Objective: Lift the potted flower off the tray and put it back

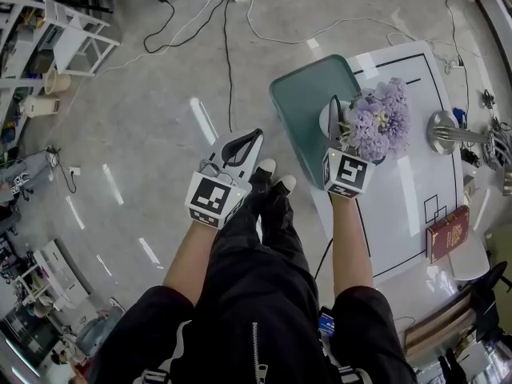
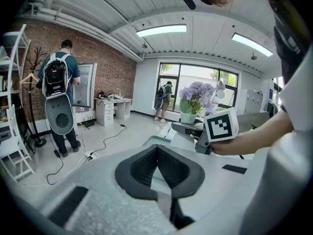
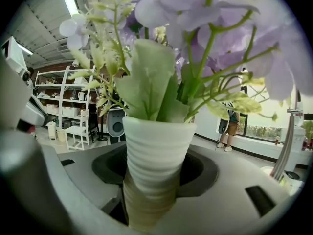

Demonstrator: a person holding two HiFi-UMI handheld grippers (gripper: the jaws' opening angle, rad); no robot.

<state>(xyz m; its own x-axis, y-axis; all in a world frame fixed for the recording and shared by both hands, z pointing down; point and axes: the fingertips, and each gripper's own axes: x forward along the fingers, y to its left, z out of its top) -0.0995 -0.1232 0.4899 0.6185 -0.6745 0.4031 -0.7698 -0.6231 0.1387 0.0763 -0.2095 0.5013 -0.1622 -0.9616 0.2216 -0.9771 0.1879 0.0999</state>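
Note:
The potted flower (image 1: 378, 121) has purple blooms and a white ribbed pot (image 3: 156, 155) with a tan base. My right gripper (image 1: 334, 117) is shut on that pot, which fills the space between its jaws (image 3: 156, 192). The pot is held at the right edge of the teal tray (image 1: 304, 106); I cannot tell whether it touches the tray. My left gripper (image 1: 254, 138) hangs over the floor left of the tray, its jaws together with nothing between them (image 2: 156, 153). From the left gripper view, the flower (image 2: 195, 94) shows to the right.
The tray lies at the near-left end of a white table (image 1: 408, 190). A red book (image 1: 448, 232) and a metal stand (image 1: 448, 132) sit on the table's right side. Cables (image 1: 228, 46) run across the floor. A person with a backpack (image 2: 61, 82) stands by white shelves (image 1: 72, 34).

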